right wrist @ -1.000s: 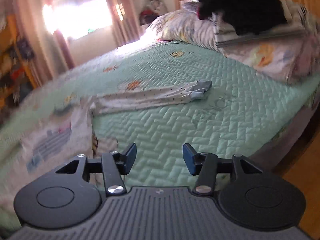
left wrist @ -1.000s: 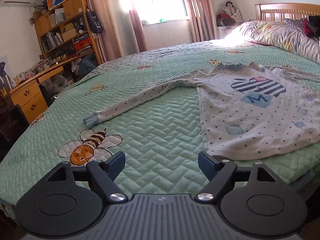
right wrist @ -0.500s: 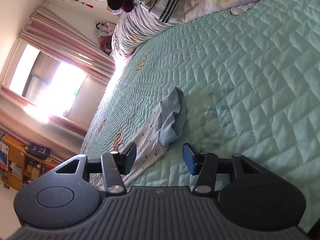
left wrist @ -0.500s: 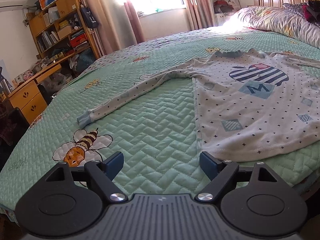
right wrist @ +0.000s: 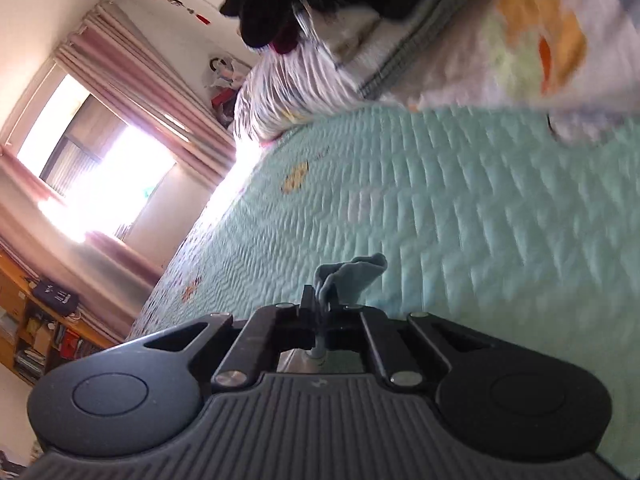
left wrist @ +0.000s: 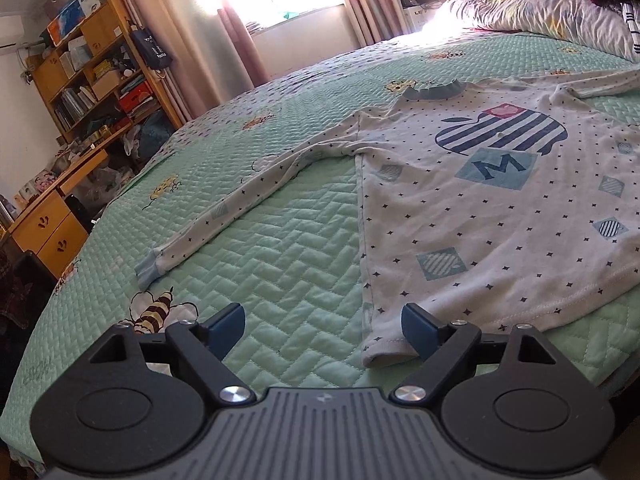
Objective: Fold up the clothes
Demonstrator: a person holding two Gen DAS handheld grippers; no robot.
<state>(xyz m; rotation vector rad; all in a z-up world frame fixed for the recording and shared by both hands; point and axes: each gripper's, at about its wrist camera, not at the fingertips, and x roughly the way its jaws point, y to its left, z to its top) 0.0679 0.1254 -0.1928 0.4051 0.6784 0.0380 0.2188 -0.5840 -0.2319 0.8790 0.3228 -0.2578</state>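
Right tongs (right wrist: 322,312) pinching cuff (right wrist: 352,274), quilt (right wrist: 460,208) beyond

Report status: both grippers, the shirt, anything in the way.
Left gripper open over the shirt hem corner, not gripping. Right gripper shut on the blue sleeve cuff. Shirt spread flat on the bedspread. Nothing in the way.

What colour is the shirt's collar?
Light blue collar on the white dotted shirt, clearest in the left wrist view.
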